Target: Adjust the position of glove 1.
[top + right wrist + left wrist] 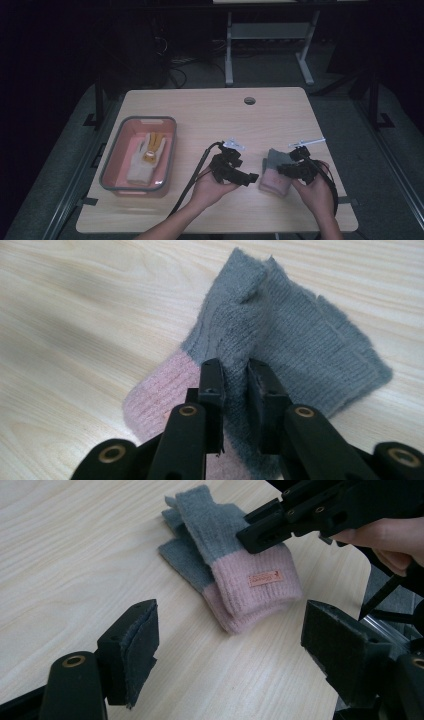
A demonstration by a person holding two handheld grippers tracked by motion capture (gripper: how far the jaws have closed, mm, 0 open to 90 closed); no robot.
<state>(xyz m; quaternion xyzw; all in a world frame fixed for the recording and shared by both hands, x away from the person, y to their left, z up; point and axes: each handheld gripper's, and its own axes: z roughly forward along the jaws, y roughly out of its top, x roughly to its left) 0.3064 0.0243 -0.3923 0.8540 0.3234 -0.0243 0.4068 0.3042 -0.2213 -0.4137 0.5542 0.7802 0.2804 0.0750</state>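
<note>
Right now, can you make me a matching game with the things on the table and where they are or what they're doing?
Things:
1. left hand-held gripper
2. right hand-held gripper
3. cream and yellow glove
4. round hole

States or places:
A. lying in the pink bin
B. pinching a fold of the grey and pink gloves
C. jaws wide apart, holding nothing
D. near the far edge of the table

Pairs: 1-C, 2-B, 3-A, 4-D
</note>
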